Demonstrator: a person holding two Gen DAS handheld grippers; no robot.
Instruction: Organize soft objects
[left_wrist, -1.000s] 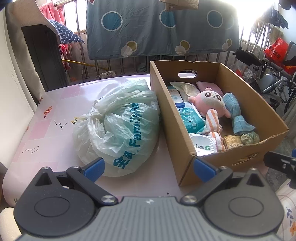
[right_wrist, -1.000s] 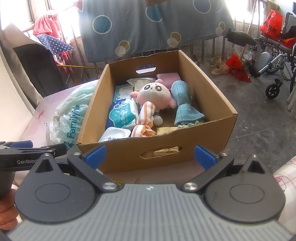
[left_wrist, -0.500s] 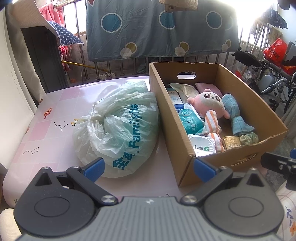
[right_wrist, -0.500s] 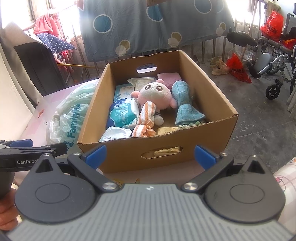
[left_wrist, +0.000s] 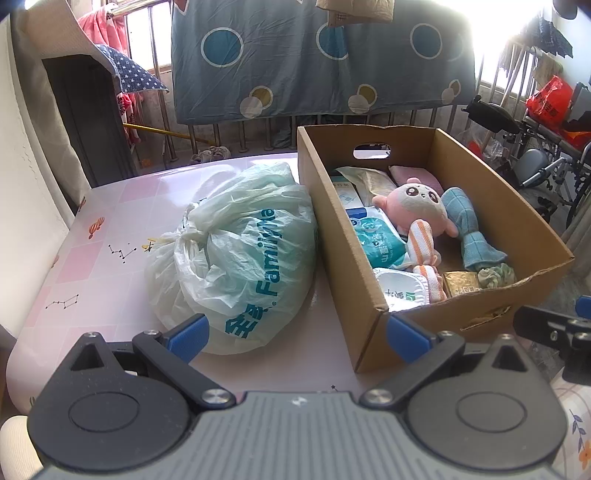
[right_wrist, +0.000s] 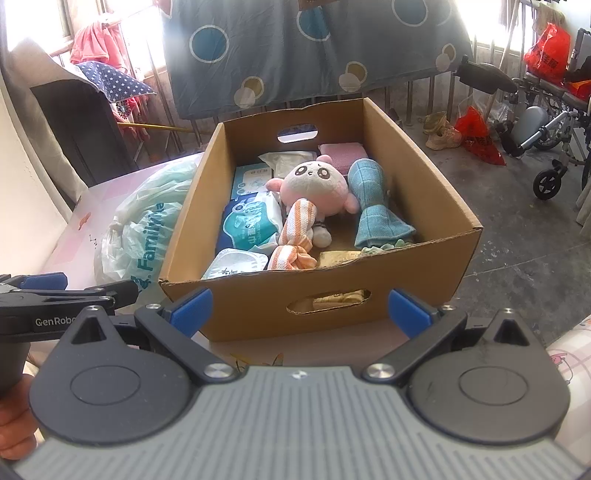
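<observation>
1. We hold the left gripper (left_wrist: 295, 334) and the right gripper (right_wrist: 299, 310) low before the brown cardboard box (right_wrist: 258, 306), both spread wide and empty.
2. Inside we count one pink plush toy (right_wrist: 317, 184), one teal cloth (right_wrist: 373, 203) and three wipe packs.
3. One knotted white plastic bag (left_wrist: 236, 258) lies beside the box.

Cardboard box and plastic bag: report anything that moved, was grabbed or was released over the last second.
Nothing was taken hold of or let go. The cardboard box, its pink plush toy and the tied plastic bag lie where they were. Only the views drift slightly. The left gripper and right gripper remain open and empty, short of the box.
</observation>
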